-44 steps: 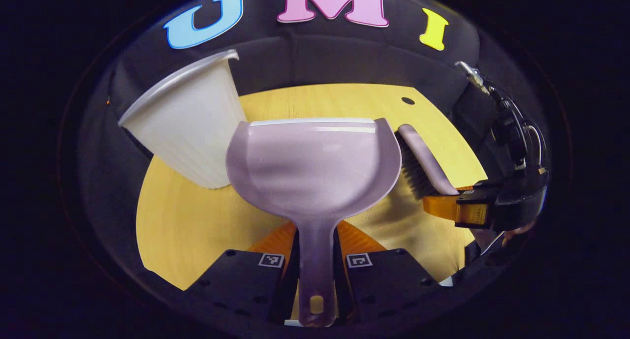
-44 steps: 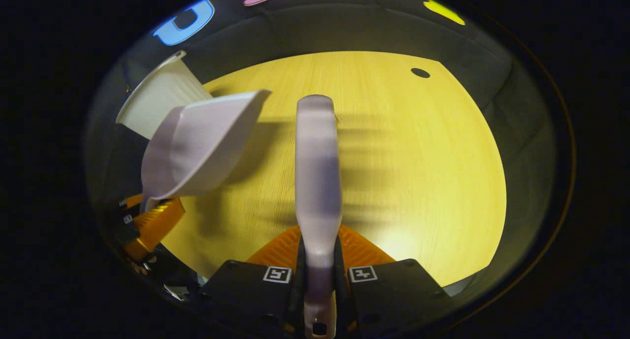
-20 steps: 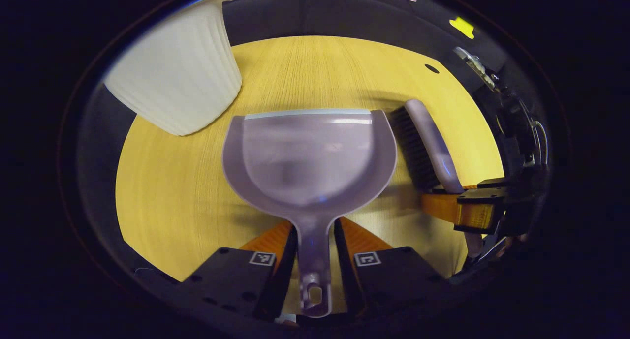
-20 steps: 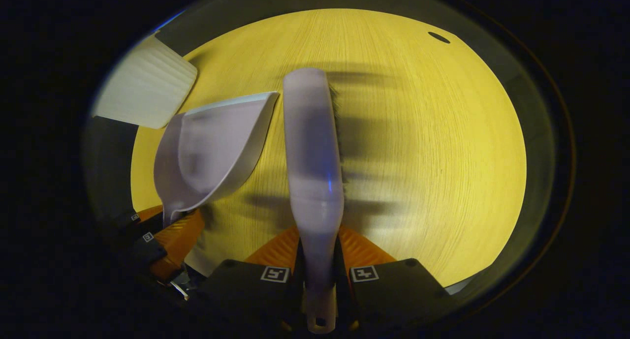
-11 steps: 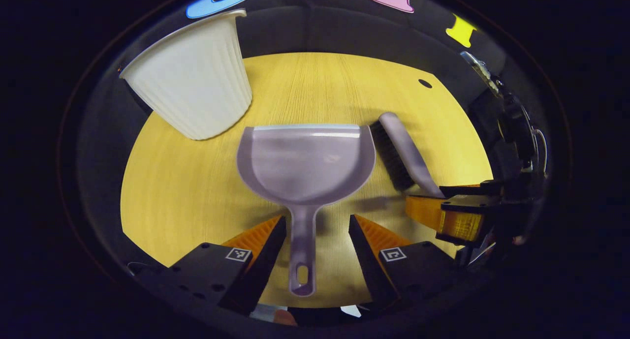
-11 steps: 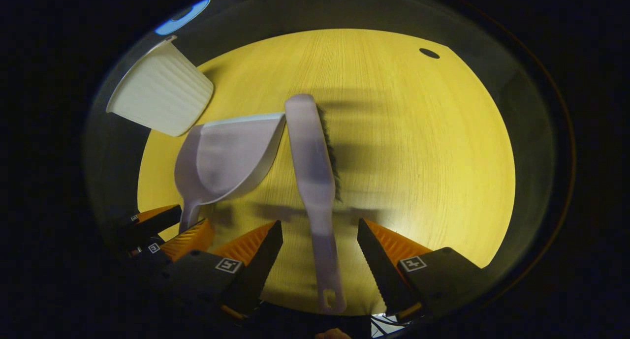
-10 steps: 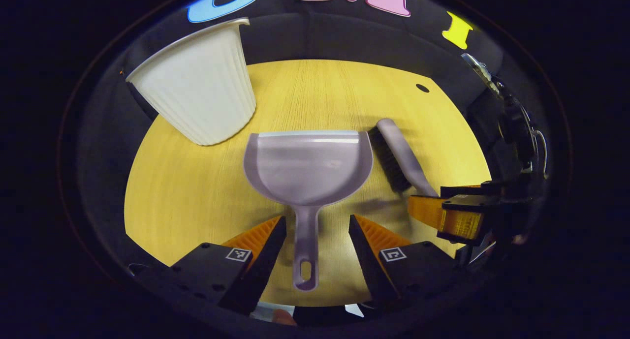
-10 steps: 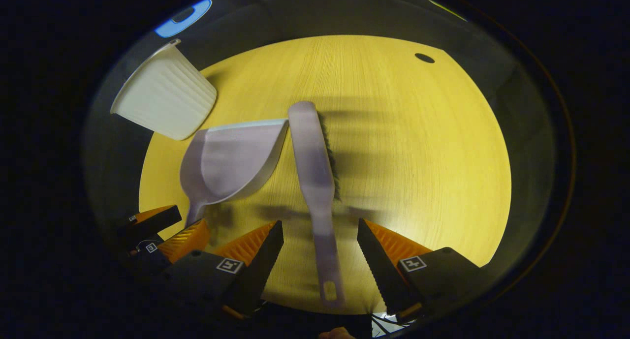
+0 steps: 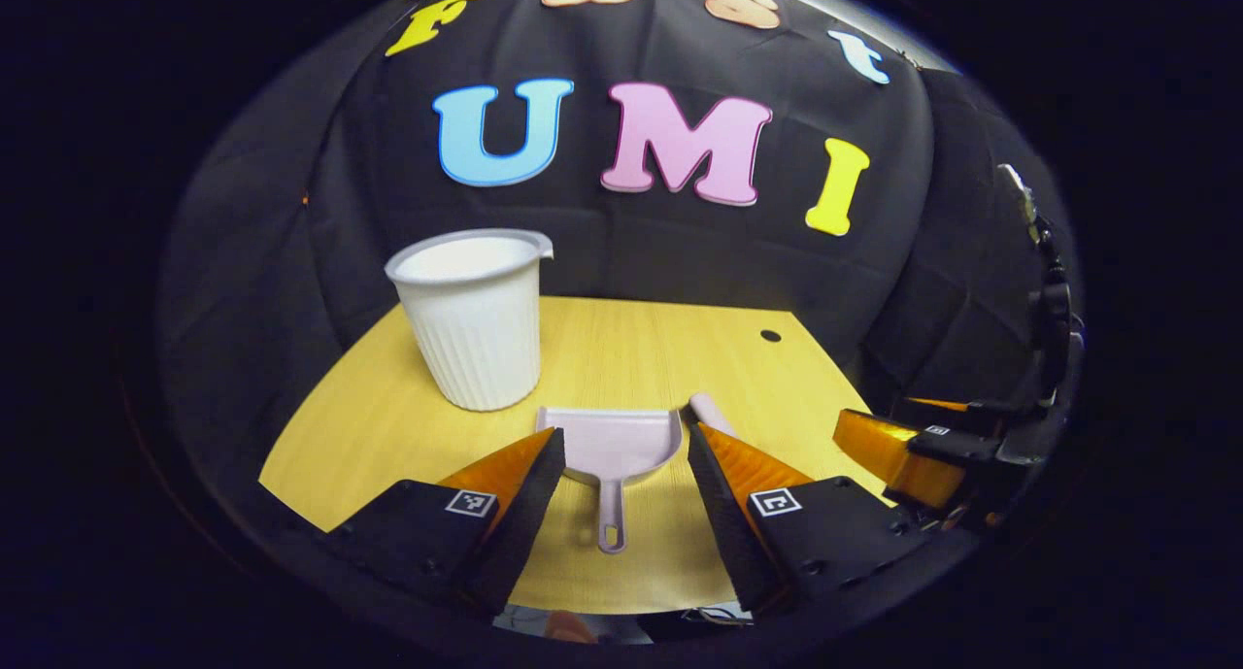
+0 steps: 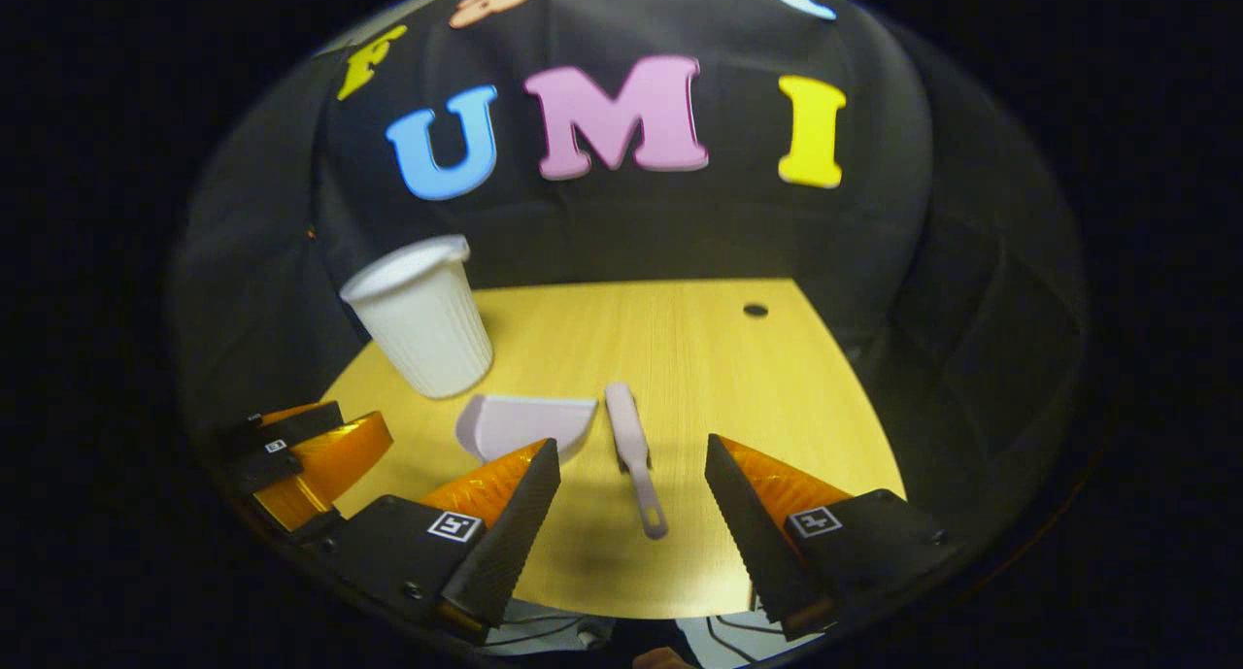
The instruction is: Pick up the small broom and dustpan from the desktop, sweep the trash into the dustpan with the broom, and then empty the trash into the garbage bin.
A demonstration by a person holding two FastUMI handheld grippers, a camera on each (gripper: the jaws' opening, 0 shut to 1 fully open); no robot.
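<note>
In the left gripper view, the left gripper (image 9: 621, 475) is gaping wide over the pale lilac dustpan (image 9: 610, 448), which is lying unmarked on the desk (image 9: 369, 436) near the white ribbed bin (image 9: 473, 317). In the right gripper view, the right gripper (image 10: 626, 485) is spreading wide above the lilac broom (image 10: 633, 451), which is lying beside the dustpan (image 10: 520, 421).

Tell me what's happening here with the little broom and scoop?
Right now nobody is holding anything. The left claw and the right claw are both open and hang above the yellow desk. The small dustpan and the small broom lie flat on the desk, side by side. The white garbage bin stands upright behind the dustpan. I can see no trash on the desk, so the sweeping looks finished.
</note>
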